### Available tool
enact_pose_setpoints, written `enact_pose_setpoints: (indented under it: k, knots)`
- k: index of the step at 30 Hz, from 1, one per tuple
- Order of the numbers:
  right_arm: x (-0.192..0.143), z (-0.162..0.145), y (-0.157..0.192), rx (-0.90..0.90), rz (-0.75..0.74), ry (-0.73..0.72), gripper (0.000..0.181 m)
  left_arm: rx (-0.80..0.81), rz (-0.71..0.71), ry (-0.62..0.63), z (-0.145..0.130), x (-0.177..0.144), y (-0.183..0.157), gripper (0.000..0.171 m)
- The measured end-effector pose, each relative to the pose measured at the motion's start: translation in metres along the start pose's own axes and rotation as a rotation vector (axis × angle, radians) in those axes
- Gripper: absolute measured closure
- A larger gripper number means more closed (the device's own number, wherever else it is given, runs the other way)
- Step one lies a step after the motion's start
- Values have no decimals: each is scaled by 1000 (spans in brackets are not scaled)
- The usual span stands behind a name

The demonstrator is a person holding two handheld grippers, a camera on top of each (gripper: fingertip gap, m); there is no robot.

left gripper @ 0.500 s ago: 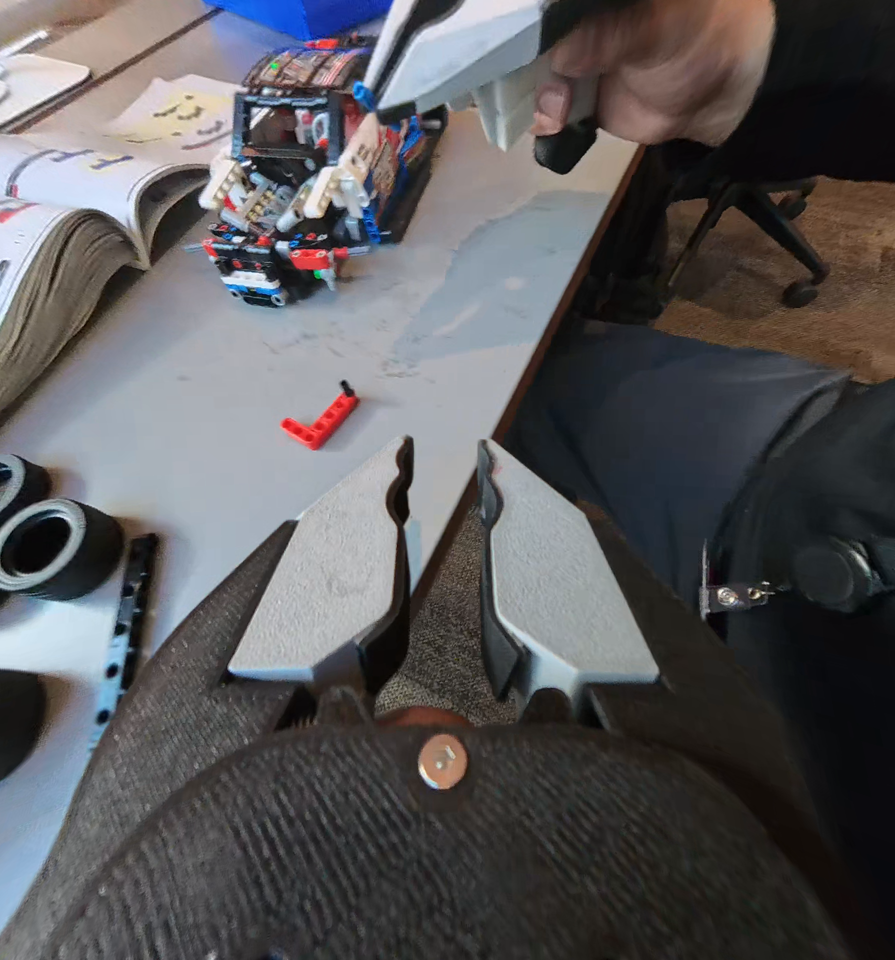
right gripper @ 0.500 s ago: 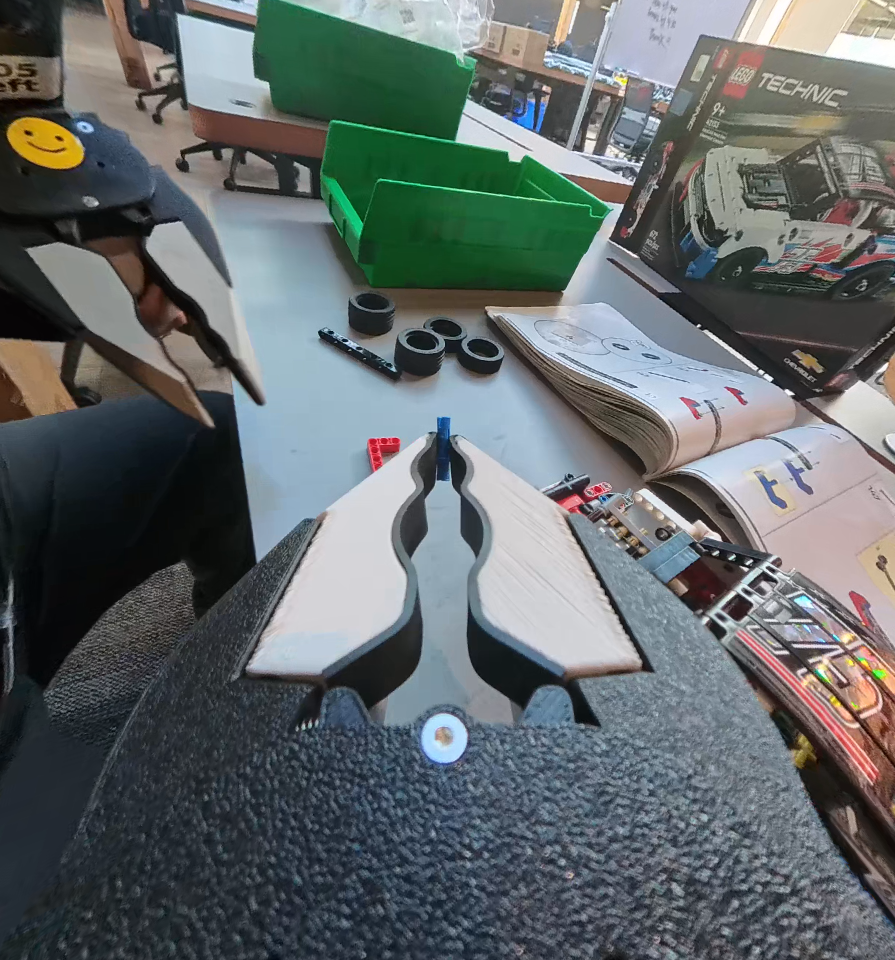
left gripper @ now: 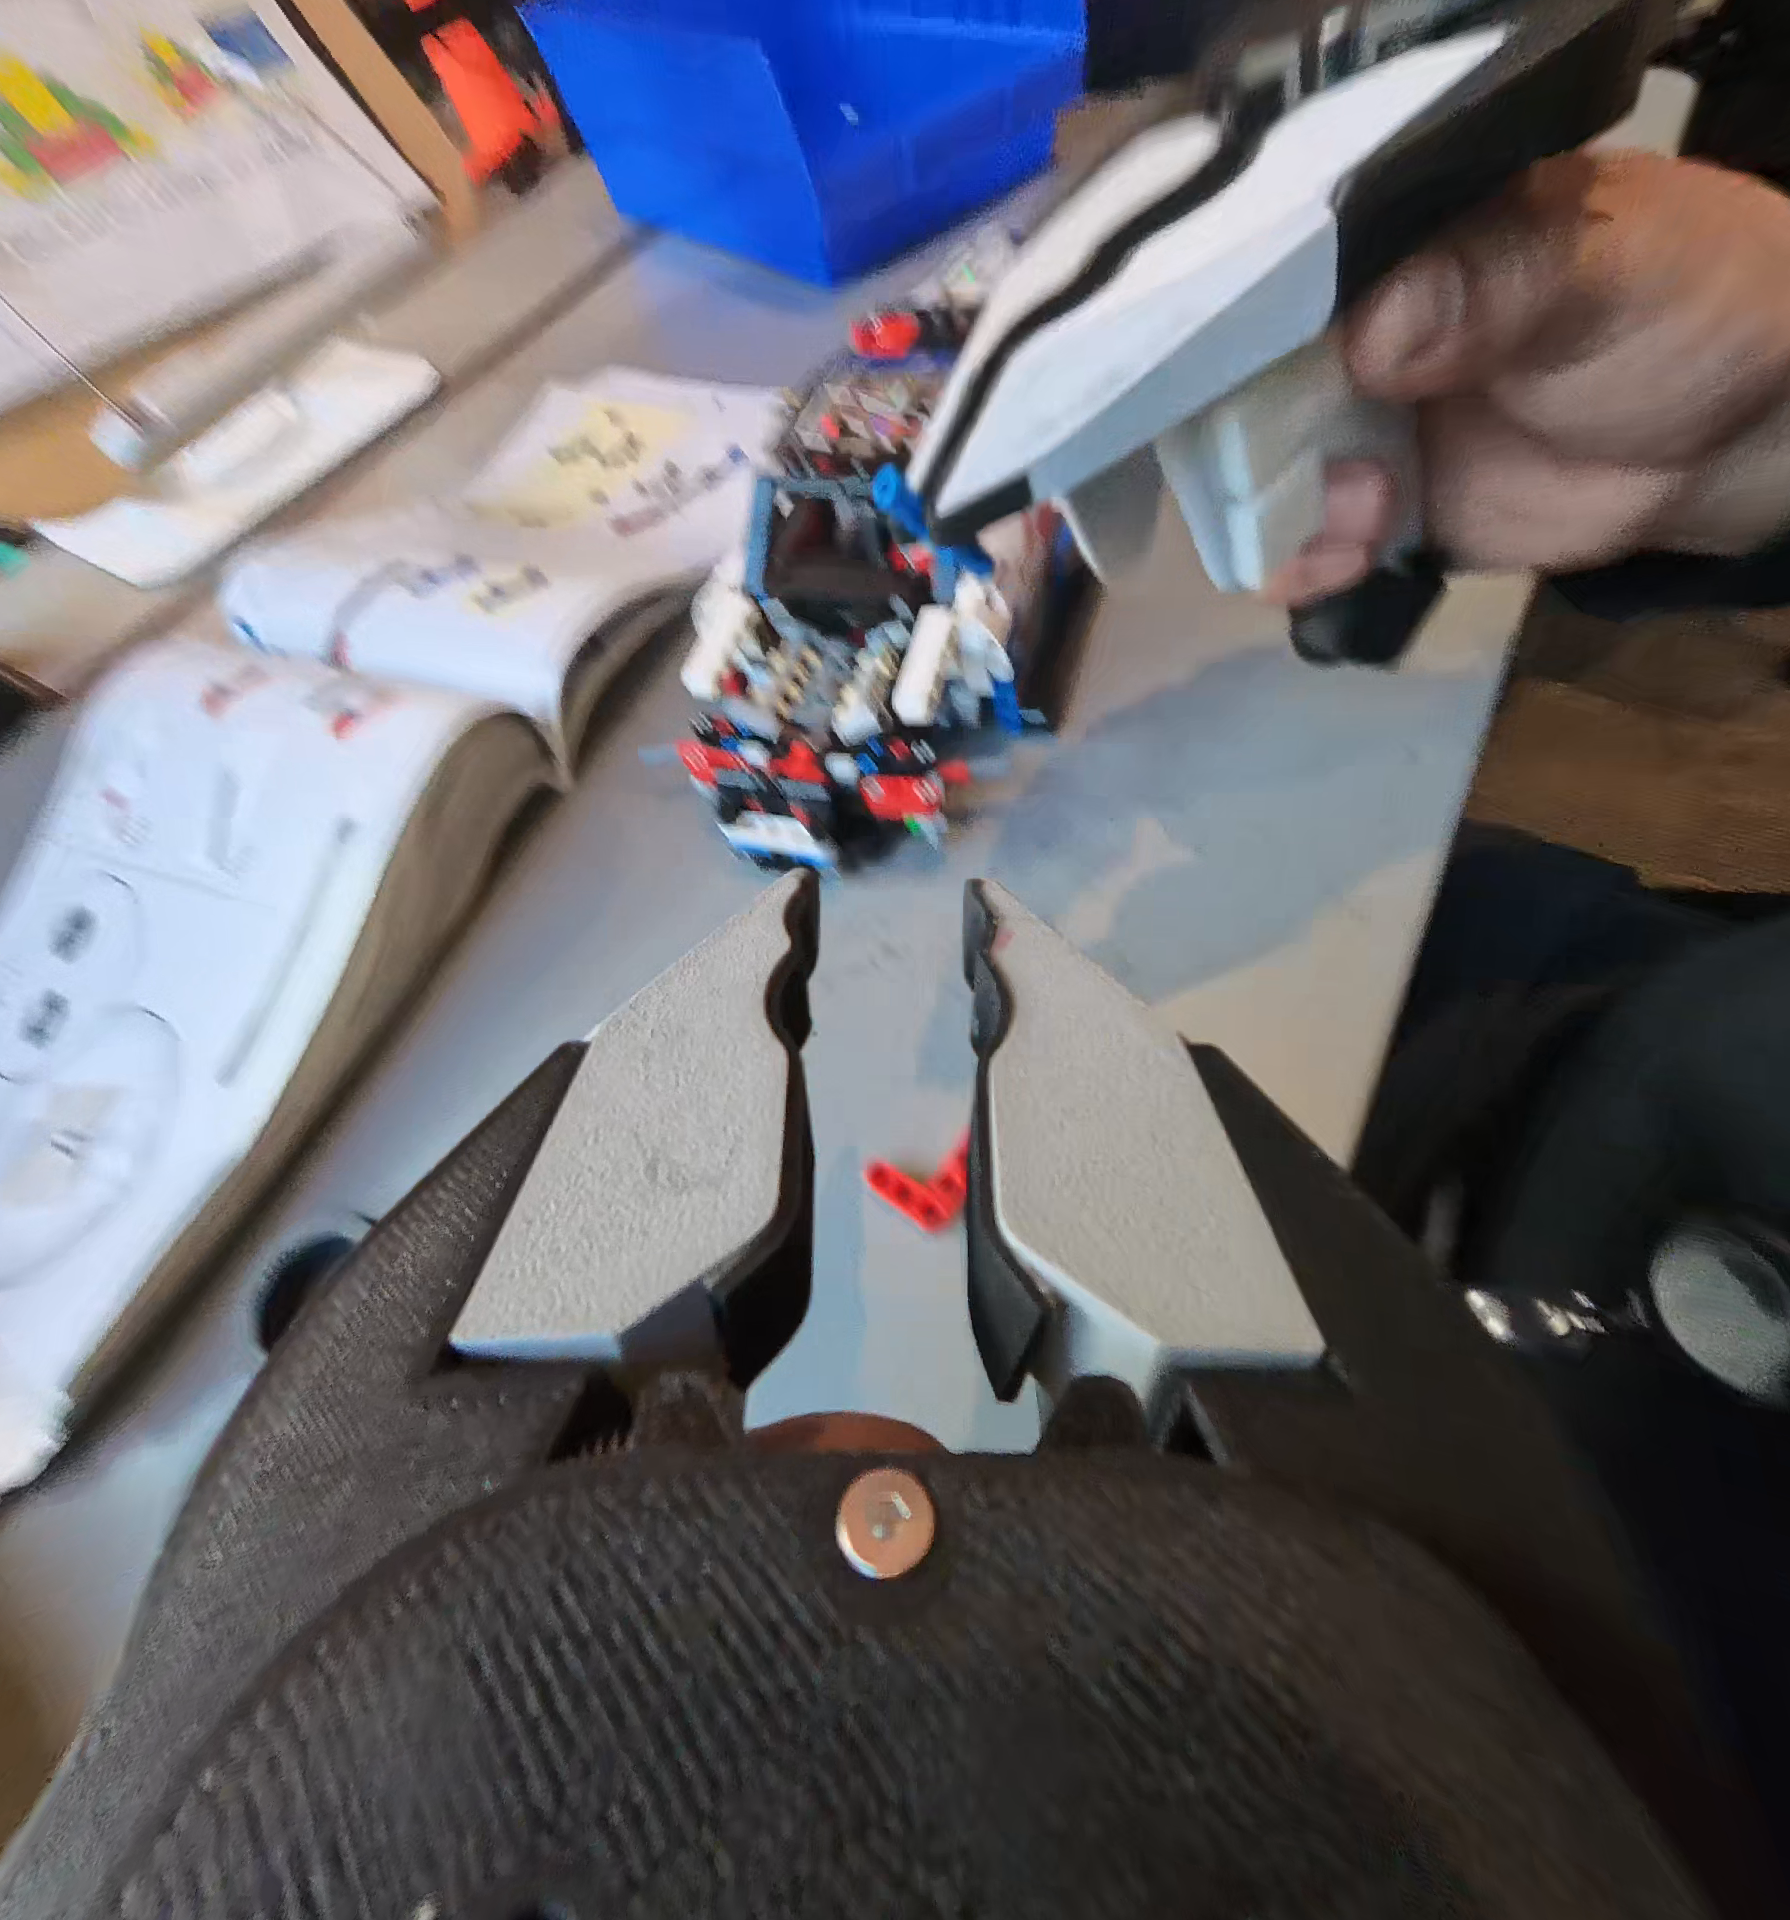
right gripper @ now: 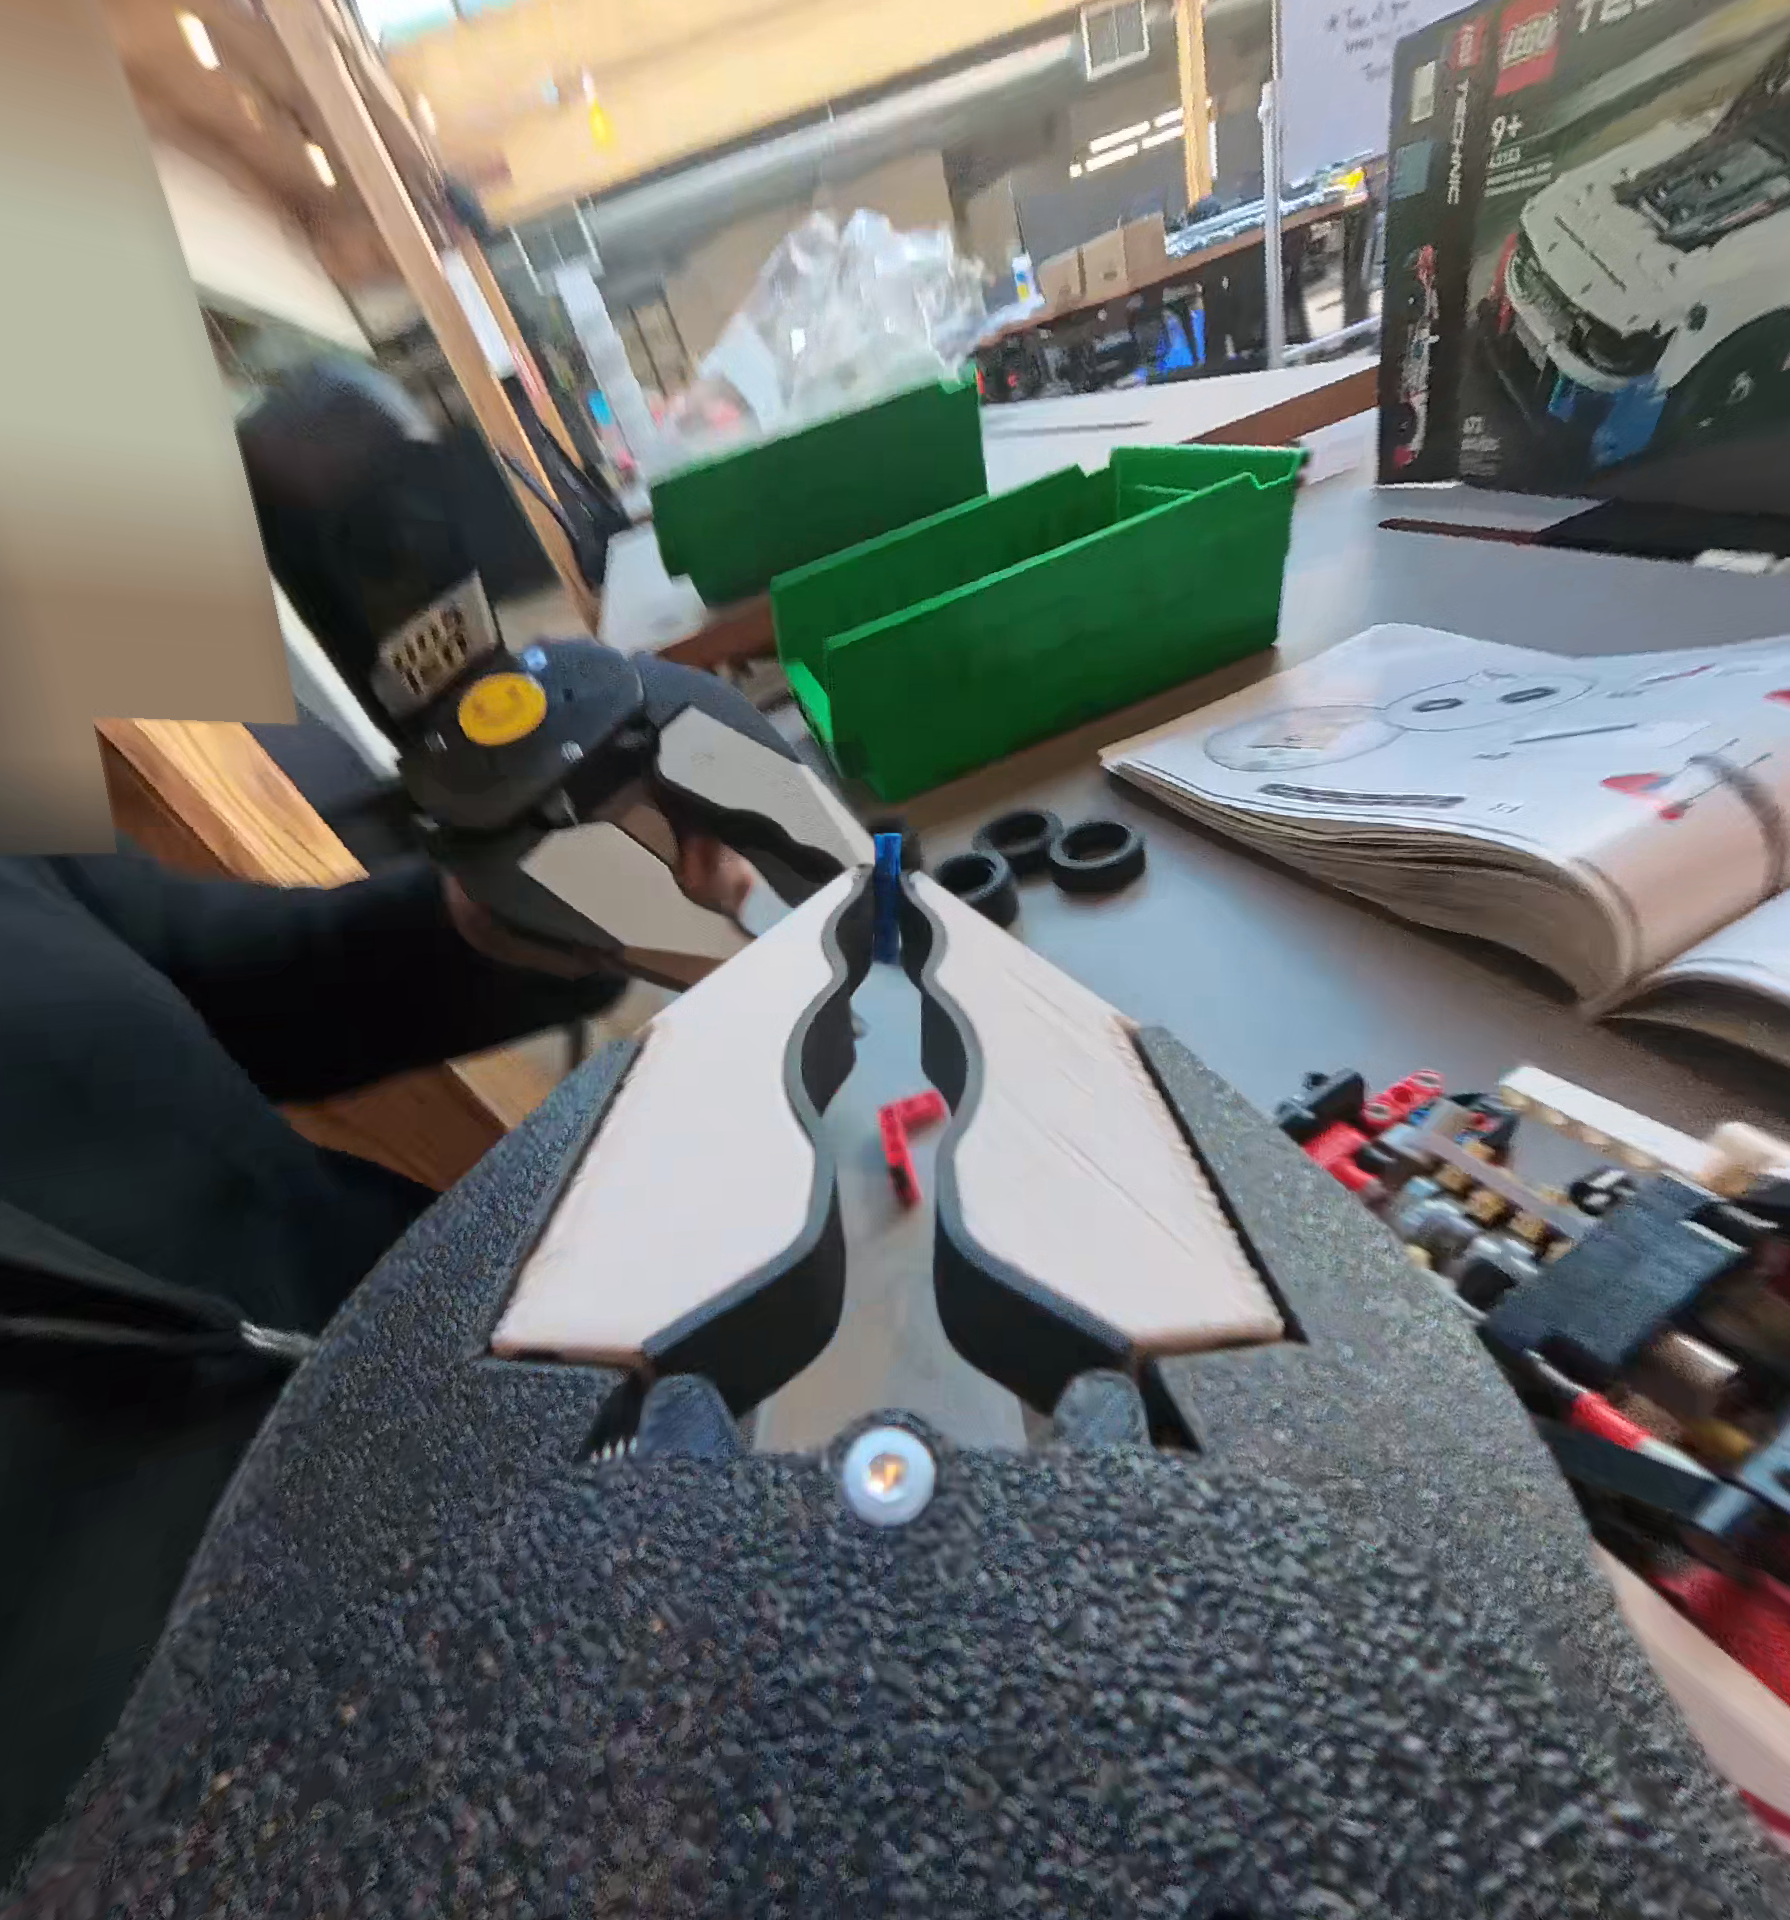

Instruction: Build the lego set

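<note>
My right tongs (right gripper: 886,883) pinch one blue pin (right gripper: 887,871); my left tongs (left gripper: 891,904) hang spread over the desk (left gripper: 1234,810). One red L-shaped piece (left gripper: 917,1188) lies below them, the half-built car (left gripper: 849,665) beyond. Three tyres (right gripper: 1052,857), two green bins (right gripper: 1026,613) sit far.

The left wrist camera looks low along its fingers across the grey table (left gripper: 1234,790) toward the half-built car (left gripper: 849,665); the right one faces back from beside the car toward the green bins (right gripper: 1026,623). Both catch the red L-shaped piece (left gripper: 917,1184) and open manual (right gripper: 1493,790)
</note>
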State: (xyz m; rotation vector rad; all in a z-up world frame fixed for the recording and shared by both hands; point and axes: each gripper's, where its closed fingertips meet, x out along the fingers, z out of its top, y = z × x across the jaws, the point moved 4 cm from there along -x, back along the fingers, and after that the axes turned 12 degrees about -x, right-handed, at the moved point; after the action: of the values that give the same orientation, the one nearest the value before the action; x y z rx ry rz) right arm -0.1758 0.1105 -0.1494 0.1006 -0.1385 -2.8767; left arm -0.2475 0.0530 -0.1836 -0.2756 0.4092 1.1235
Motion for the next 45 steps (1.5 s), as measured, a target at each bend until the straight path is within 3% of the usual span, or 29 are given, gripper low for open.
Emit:
enact_pose_setpoints:
  k: [3, 7, 16, 23, 30, 34, 37, 39, 42, 45]
  knots:
    - [1, 16, -9, 242, 70, -113, 177, 88, 54, -111, 37, 6, 6, 145]
    - [0, 26, -15, 401, 123, -181, 178, 235, 48, -188, 68, 10, -1, 144]
    - [-3, 19, -16, 607, 163, -257, 177, 414, 46, -220, 76, 11, -13, 144]
    - [-2, 14, -6, 604, 173, -233, 177, 460, 29, -216, 71, 8, -17, 150]
    - [1, 11, -2, 415, 163, -9, 176, 660, -75, -84, 58, 5, -20, 149]
    - [4, 12, -1, 334, 143, 27, 176, 731, -95, -53, 57, 2, -17, 150]
    - [3, 12, -4, 362, 127, -24, 178, 641, -92, -52, 58, 2, -13, 146]
    - [0, 12, -9, 384, 107, -60, 178, 503, -97, -55, 56, 2, -8, 132]
    - [-5, 15, -15, 400, 85, -136, 178, 188, -90, -15, 48, 9, 3, 133]
    - [-3, 18, -16, 391, 80, -166, 177, -123, -258, 50, 38, 17, -8, 133]
